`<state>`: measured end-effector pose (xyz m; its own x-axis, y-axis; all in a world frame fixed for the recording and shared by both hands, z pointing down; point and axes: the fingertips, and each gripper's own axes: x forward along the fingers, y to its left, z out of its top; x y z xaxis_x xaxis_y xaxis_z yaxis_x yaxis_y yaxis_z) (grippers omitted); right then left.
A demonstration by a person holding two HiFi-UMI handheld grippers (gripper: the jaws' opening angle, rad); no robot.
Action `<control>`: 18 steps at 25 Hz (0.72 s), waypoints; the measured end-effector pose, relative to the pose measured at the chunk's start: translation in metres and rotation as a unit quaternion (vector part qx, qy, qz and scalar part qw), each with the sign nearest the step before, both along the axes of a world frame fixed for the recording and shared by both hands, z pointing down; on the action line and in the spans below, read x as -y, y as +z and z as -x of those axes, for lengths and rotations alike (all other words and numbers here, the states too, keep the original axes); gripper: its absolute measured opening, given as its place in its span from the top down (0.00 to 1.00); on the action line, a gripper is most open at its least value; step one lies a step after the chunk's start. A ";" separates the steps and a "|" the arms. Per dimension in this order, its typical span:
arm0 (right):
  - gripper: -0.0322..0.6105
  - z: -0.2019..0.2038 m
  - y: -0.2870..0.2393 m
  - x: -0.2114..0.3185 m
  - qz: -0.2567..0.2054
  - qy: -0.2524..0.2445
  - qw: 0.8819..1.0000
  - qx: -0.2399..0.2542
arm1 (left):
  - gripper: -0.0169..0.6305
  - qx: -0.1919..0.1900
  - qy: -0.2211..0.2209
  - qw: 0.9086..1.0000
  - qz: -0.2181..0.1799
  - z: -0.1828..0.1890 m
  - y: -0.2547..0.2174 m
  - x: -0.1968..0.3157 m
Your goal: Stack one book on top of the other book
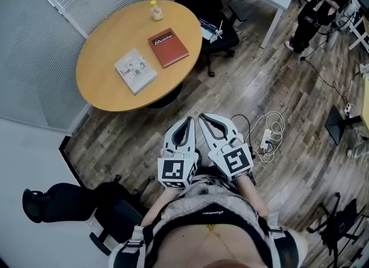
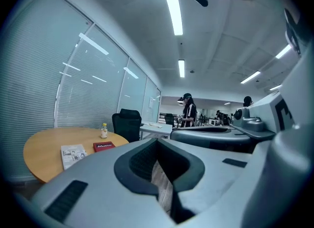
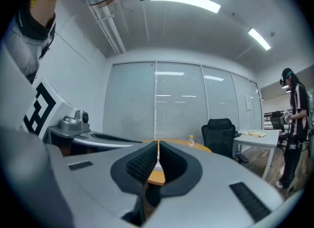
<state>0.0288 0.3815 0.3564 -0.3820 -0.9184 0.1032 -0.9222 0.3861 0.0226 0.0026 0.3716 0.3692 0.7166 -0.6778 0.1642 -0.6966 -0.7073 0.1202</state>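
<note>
Two lie apart: red book [image 1: 169, 47], white book [image 1: 135, 71]; left hand-held gripper [image 1: 188, 120], right hand-held gripper [image 1: 203, 116] pressed together.

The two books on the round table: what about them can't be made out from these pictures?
- Red book: cover lettering too small to read in the head view and left gripper view.
- White book: cover pictures too small to make out in either.
- Right gripper view: the right gripper, jaws shut, covers most of the table, so neither book can be picked out.
</note>
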 end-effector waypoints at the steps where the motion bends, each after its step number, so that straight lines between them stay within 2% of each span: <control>1: 0.91 -0.001 -0.001 0.008 -0.003 0.001 1.000 -0.002 | 0.94 0.001 0.004 1.000 -0.003 -0.001 -0.001 0.008; 9: 0.91 0.003 0.000 0.070 -0.010 0.014 0.999 -0.029 | 0.94 0.002 0.022 1.000 -0.009 0.003 -0.002 0.070; 14: 0.91 0.009 0.004 0.094 0.011 0.028 1.000 0.005 | 0.94 0.003 0.031 1.000 -0.003 0.006 0.003 0.093; 18: 0.91 0.015 0.006 0.110 0.011 0.025 1.000 -0.011 | 0.94 0.000 0.031 1.000 0.000 0.013 0.004 0.108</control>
<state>0.0139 0.2715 0.3620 -0.3326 -0.9339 0.1312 -0.9399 0.3396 0.0352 -0.0101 0.2640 0.3737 0.7568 -0.6326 0.1644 -0.6519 -0.7486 0.1206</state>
